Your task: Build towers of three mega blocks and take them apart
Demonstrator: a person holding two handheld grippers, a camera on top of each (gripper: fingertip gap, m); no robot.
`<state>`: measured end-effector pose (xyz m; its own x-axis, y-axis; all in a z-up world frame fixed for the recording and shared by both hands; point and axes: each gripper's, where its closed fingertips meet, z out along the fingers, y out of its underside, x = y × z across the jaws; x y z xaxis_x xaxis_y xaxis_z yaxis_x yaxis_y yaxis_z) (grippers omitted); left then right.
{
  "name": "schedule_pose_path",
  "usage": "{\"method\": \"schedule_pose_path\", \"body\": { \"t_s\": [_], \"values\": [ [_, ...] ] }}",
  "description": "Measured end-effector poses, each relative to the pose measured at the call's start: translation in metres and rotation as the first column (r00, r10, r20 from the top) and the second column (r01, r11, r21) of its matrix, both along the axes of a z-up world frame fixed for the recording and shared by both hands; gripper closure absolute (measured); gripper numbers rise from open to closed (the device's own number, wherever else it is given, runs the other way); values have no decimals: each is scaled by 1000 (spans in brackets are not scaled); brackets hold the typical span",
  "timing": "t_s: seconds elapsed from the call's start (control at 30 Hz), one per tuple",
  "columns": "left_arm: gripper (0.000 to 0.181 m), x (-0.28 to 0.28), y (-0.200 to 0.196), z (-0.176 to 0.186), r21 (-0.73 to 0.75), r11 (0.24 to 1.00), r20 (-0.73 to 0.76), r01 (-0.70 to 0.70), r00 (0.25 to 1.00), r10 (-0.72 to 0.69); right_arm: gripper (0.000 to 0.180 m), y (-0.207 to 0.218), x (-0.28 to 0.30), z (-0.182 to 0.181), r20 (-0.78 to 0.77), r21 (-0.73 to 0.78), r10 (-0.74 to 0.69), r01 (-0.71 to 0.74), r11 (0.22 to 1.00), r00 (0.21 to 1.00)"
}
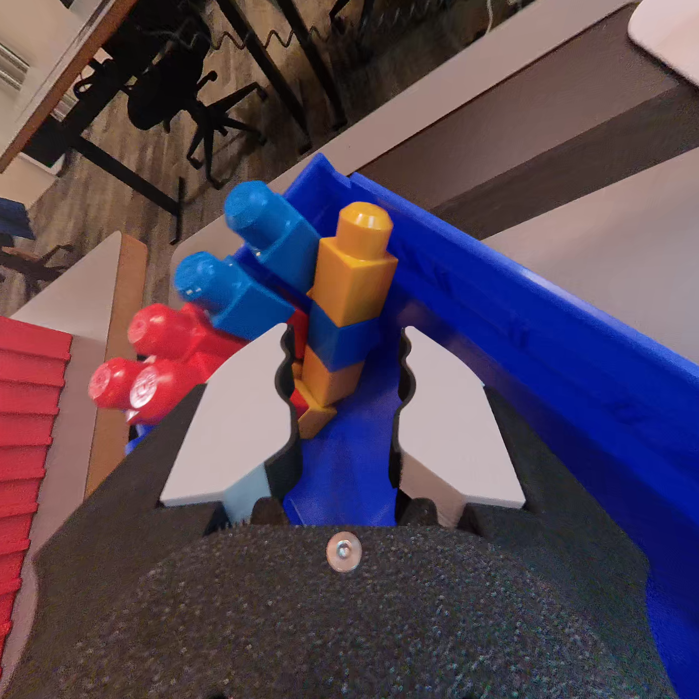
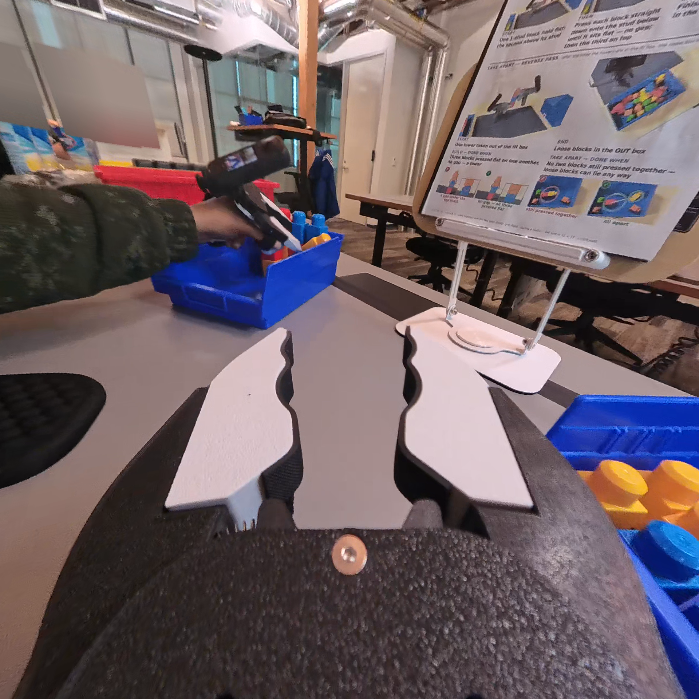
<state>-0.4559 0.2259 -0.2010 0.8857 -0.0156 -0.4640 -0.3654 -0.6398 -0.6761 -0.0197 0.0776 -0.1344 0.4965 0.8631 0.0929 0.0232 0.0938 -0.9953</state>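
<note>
In the left wrist view my left gripper (image 1: 345,333) is open and reaches into a blue bin (image 1: 529,321). A tower of an orange, a blue and an orange block (image 1: 353,280) stands between its fingers, close against the left finger and apart from the right one. Blue blocks (image 1: 242,295) and red blocks (image 1: 162,351) lie just to the left of it. In the right wrist view my right gripper (image 2: 347,333) is open and empty above the grey table (image 2: 151,359). That view also shows the left gripper (image 2: 289,240) in the far blue bin (image 2: 302,280).
A second blue bin (image 2: 624,431) at the right holds orange blocks (image 2: 620,491) and a blue block (image 2: 673,544). A white stand (image 2: 491,351) carries an instruction sheet (image 2: 567,132). A black mat (image 2: 38,423) lies left. A red bin (image 2: 151,181) stands behind. The tips of one gripper are about 45 centimetres away from the tips of the other.
</note>
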Motion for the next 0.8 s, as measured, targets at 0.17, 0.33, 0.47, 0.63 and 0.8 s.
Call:
{"method": "schedule_pose_path", "body": {
  "t_s": [0.17, 0.33, 0.47, 0.63, 0.8],
  "values": [
    [117, -13, 27, -24, 63, 994, -145, -84, 985, 92, 124, -2, -6, -6, 20, 4, 9, -9, 1000, 1000],
    [139, -27, 32, -28, 35, 991, -272, -130, 953, 135, 126, -4, -5, -8, 29, 6, 9, -9, 1000, 1000],
    [138, -3, 23, 11, 130, 990, -171, -63, 982, 85, 128, -6, -2, -4, 24, 25, 15, -15, 1000, 1000],
    [139, 101, -37, 92, 344, 901, -42, 264, 963, -266, 130, -13, -6, -1, 5, -1, 79, -79, 997, 997],
    [139, 275, -158, 96, 337, 566, 209, 752, 527, -824, 131, -39, -24, 14, -15, 15, 236, -236, 972, 972]
  ]
}}
